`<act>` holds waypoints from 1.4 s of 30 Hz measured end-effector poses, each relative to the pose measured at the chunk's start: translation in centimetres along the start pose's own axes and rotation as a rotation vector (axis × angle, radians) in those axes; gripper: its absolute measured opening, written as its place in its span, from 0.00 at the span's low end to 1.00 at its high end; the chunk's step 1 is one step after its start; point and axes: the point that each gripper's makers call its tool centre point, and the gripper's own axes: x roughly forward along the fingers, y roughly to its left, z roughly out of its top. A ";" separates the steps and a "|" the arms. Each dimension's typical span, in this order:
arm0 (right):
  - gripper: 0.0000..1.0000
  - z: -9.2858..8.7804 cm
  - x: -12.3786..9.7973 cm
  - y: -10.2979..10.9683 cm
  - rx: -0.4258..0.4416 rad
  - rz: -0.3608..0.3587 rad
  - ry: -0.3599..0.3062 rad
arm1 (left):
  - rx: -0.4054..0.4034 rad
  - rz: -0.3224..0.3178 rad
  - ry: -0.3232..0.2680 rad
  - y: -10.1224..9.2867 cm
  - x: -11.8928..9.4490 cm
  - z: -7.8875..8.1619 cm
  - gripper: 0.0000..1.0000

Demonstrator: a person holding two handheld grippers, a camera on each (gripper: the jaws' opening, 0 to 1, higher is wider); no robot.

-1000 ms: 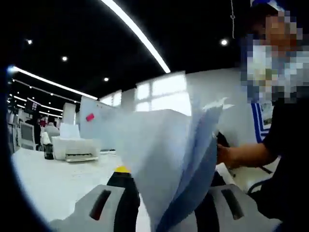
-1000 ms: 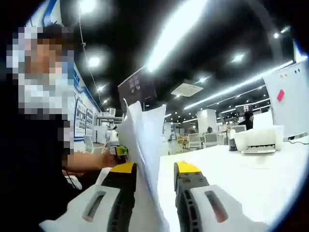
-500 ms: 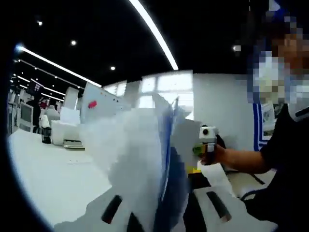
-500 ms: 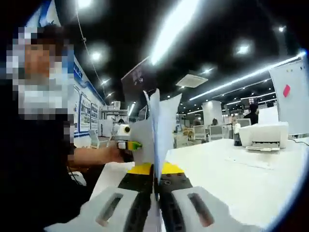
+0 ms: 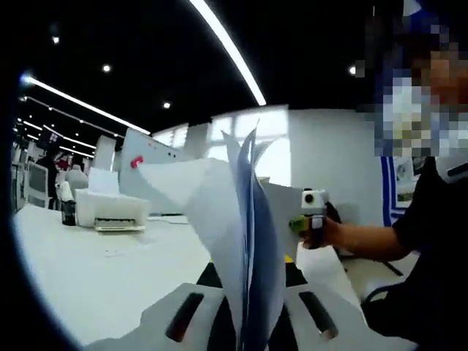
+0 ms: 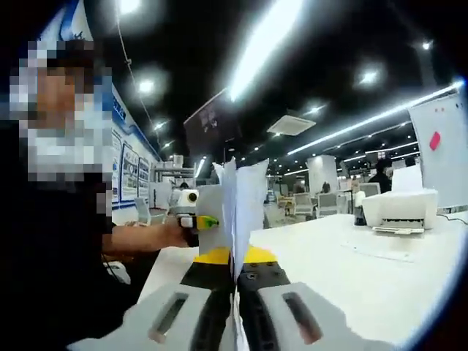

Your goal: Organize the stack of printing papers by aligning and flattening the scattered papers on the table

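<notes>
In the left gripper view, the left gripper (image 5: 247, 281) has its jaws closed tight on the stack of printing papers (image 5: 238, 227), which stands on edge above the white table (image 5: 110, 270) with its sheets fanning apart at the top. Beyond the stack, on the side away from the printer (image 5: 111, 210), the person's hand (image 5: 329, 232) holds the right gripper (image 5: 311, 212). The printer sits at the table's far end, with a dark bottle (image 5: 69, 212) just beside it and a whiteboard (image 5: 150, 157) behind it.

In the right gripper view, the right gripper (image 6: 232, 267) is likewise clamped on the stack of printing papers (image 6: 245, 208), held upright over the white table (image 6: 351, 270). Just past the stack, a hand (image 6: 157, 235) holds the left gripper (image 6: 191, 212). The printer (image 6: 398, 208) stands well apart from the stack, far across the table.
</notes>
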 end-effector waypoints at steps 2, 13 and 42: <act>0.16 -0.3 0.0 -0.5 0.032 -0.023 0.010 | -0.033 0.015 -0.003 0.5 0.0 -0.3 0.33; 0.00 0.5 -0.4 -0.1 -0.028 -0.014 0.012 | 0.031 -0.014 0.006 -0.1 0.2 0.4 0.06; 0.00 0.2 -0.3 -1.5 -0.012 -0.059 0.027 | 0.028 -0.014 0.015 -1.9 0.1 0.4 0.06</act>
